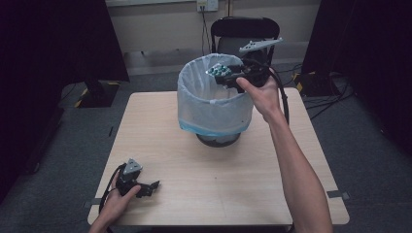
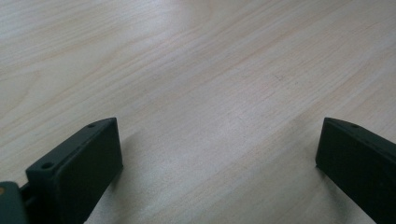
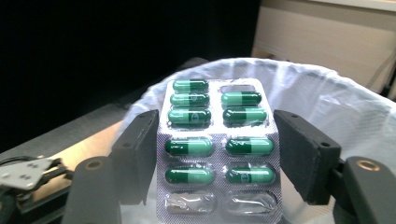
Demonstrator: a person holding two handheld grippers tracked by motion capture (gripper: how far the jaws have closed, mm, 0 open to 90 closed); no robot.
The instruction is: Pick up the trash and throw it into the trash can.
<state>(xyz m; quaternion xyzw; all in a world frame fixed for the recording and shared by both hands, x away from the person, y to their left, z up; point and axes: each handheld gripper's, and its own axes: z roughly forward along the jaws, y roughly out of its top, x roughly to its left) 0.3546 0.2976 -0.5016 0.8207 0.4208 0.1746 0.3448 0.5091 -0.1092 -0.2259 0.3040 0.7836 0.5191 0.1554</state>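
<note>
Over the far side of the desk, my right gripper holds a blister pack of green capsules above the mouth of the white-lined bin, its jaws clamped on the pack's two long edges. The right gripper view brings out what the high view leaves tiny: nine capsules in place, three pockets empty and crushed, and the bin's liner spread out beneath the pack. At the near left corner, my left gripper rests on the desk, and the left gripper view shows its jaws spread wide over bare wood grain.
</note>
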